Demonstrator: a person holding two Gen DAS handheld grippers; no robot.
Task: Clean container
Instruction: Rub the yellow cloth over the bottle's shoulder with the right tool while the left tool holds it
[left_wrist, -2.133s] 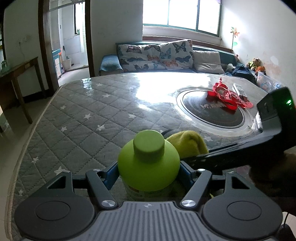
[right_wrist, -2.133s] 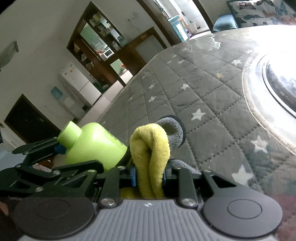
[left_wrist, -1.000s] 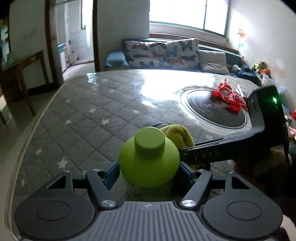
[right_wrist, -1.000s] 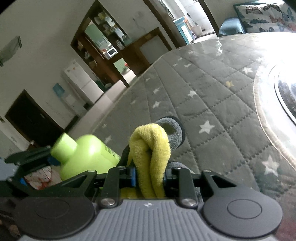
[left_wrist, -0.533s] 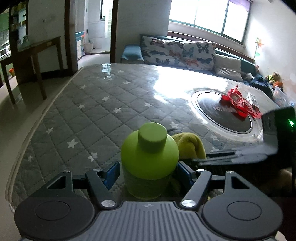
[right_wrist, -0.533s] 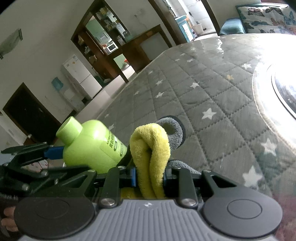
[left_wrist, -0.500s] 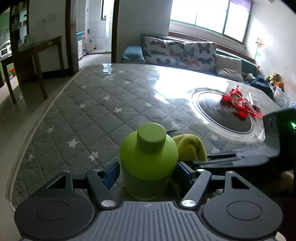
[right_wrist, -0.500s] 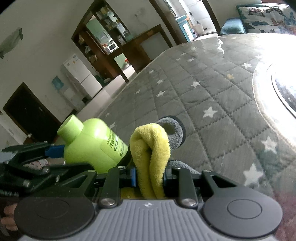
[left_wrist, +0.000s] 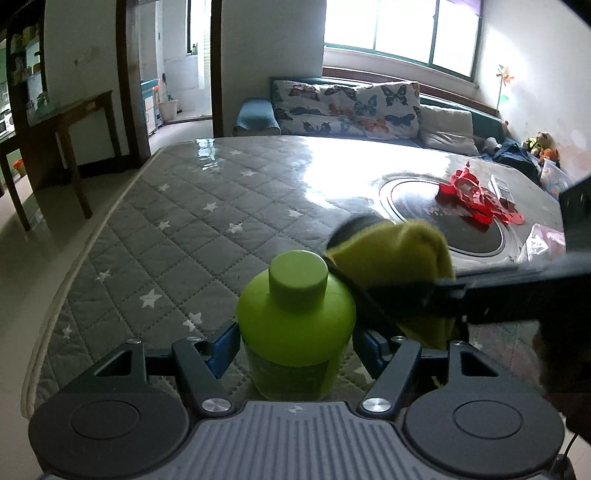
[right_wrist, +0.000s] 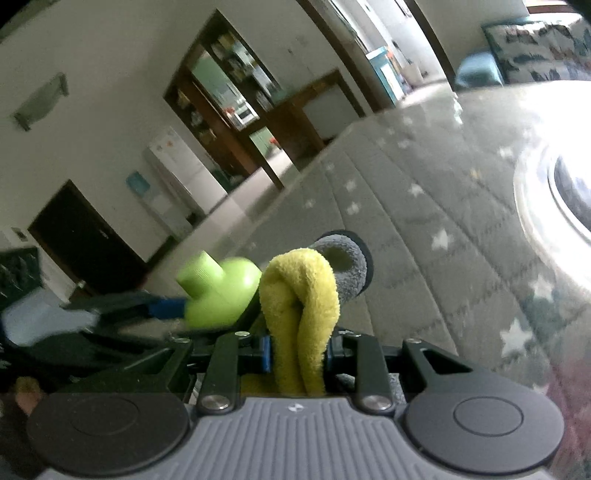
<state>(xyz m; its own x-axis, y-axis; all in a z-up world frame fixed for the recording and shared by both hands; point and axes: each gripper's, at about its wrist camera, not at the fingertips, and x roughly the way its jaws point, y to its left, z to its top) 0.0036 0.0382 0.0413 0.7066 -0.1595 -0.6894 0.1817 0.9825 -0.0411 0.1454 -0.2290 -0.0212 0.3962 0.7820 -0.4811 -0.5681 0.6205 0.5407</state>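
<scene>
A lime-green container (left_wrist: 295, 310) with a round cap stands upright between the blue pads of my left gripper (left_wrist: 297, 343), whose jaws are closing tight on its body. My right gripper (right_wrist: 299, 350) is shut on a folded yellow and grey cloth (right_wrist: 299, 306). Seen from the left wrist, the cloth (left_wrist: 402, 251) presses against the container's right shoulder, beside the cap, and the right gripper's dark fingers (left_wrist: 480, 295) reach in from the right. In the blurred right wrist view the container (right_wrist: 218, 295) lies just left of the cloth.
Below is a table with a grey quilted star cover (left_wrist: 184, 229) under a glossy top. A round black hotplate (left_wrist: 443, 210) carrying a red object (left_wrist: 472, 195) sits at the far right. A sofa with butterfly cushions (left_wrist: 343, 107) stands behind, a wooden table (left_wrist: 66, 122) at left.
The right gripper has carried the cloth up and closer, from behind the container to against its shoulder beside the cap. The container stays in the left gripper.
</scene>
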